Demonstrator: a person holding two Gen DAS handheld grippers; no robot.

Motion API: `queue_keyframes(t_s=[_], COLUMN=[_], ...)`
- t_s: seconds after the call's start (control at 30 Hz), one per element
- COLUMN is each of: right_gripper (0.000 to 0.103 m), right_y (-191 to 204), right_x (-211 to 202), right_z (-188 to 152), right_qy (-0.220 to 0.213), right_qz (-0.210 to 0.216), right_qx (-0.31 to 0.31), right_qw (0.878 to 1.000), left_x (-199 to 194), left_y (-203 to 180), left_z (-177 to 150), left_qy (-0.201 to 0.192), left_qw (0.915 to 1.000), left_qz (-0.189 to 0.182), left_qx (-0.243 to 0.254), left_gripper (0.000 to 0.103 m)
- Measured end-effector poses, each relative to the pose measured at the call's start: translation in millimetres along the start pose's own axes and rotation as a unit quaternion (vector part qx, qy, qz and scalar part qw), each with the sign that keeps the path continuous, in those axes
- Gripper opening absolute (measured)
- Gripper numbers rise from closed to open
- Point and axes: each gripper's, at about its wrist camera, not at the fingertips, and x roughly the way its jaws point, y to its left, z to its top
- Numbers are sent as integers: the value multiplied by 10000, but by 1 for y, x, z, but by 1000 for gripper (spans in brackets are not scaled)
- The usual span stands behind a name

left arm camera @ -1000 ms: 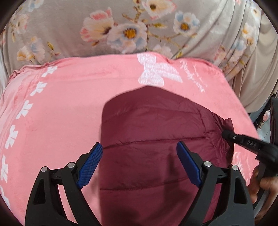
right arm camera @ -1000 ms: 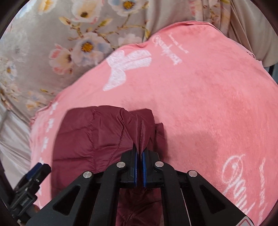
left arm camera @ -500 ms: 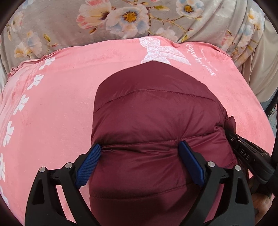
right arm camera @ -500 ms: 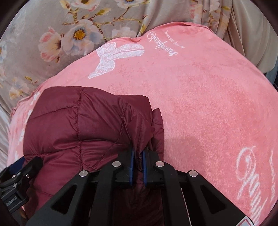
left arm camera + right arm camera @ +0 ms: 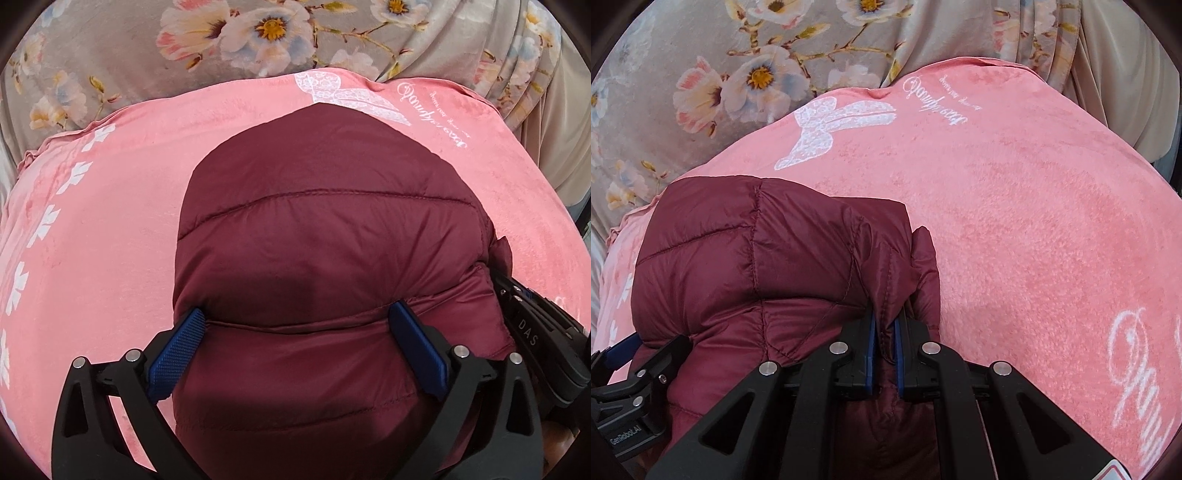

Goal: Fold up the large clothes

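A maroon quilted puffer jacket [image 5: 325, 240] lies bunched on a pink blanket [image 5: 110, 221]. Its far edge reaches the white butterfly print. My left gripper [image 5: 295, 332] is open, its blue pads wide apart on either side of the jacket's near bulge. In the right wrist view my right gripper [image 5: 884, 332] is shut on a thin fold at the right edge of the jacket [image 5: 757, 258]. That right gripper [image 5: 502, 284] also shows at the jacket's right side in the left wrist view. One finger [image 5: 646, 365] of the left gripper shows at the lower left.
The pink blanket [image 5: 1034, 221] carries white script and flower prints and spreads wide to the right of the jacket. Beyond it lies a grey floral sheet [image 5: 147, 55], with beige cloth [image 5: 565, 129] draped at the far right edge.
The jacket has been carried away from me and folded over, so it now covers more of the blanket up to the butterfly print. The right gripper stayed shut on it; the left stayed open.
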Motion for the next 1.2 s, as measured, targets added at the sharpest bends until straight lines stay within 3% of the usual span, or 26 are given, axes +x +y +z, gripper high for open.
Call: queue_keyframes(t_s=[0.53, 0.7, 0.8, 0.83, 1.0, 1.2], right_gripper=[5, 6, 10, 16, 17, 17], right_y=[-6, -12, -18, -23, -19, -3], right_x=[4, 2, -20, -37, -103, -113], right_z=[-3, -1, 5, 5, -14, -52], right_qy=[-116, -71, 143, 142, 232, 566], right_qz=[175, 418, 473, 610, 901, 766], right_qx=[109, 220, 238, 329, 90, -247], right_qw=[9997, 9989, 9985, 9975, 9956, 9951], left_x=[10, 6, -12, -23, -59, -62], left_y=[-5, -1, 9, 13, 13, 2], left_z=[-5, -3, -5, -9, -29, -51], left_qy=[-212, -161, -72, -60, 100, 296], left_qw=[9995, 9997, 9998, 9998, 9984, 9973], left_qz=[213, 103, -54, -130, -439, -476], left_qx=[140, 151, 148, 130, 334, 479], left_gripper=[98, 98, 97, 97, 97, 97])
